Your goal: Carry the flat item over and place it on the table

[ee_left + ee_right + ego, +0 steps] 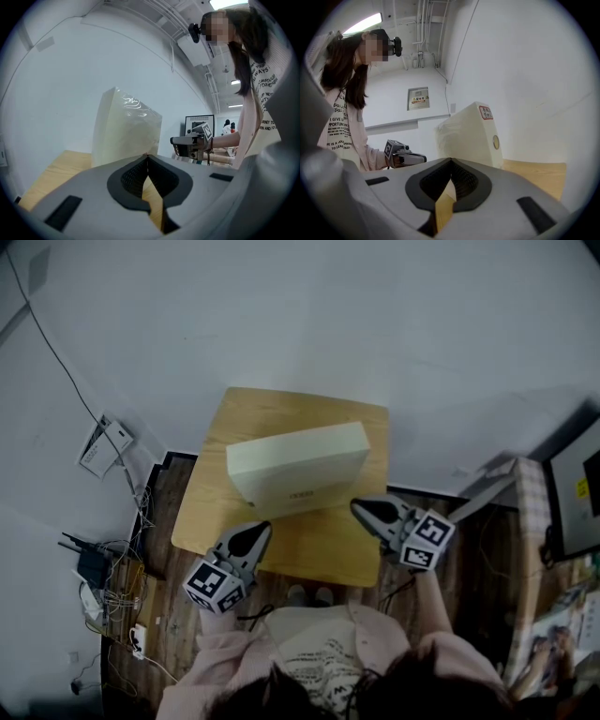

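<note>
The flat item is a cream-white box [298, 463] in clear wrap, lying on the small wooden table [328, 549]. It fills the middle of the left gripper view as box [124, 131] and shows a round seal and a label as box [471, 136]. My left gripper [262, 527] hovers over the table's near left edge, just short of the box, shut and empty. Over the near right part, my right gripper [357, 508] is likewise shut with nothing in it. Neither touches the box. In their own views, the left gripper [146, 156] and the right gripper [451, 161] both show jaws pressed together.
The table stands against a white wall. A router and tangled cables [94, 568] lie on the floor at the left, under a white wall box [105, 444]. At the right are a checked cloth strip [530, 521] and a dark screen [577, 493].
</note>
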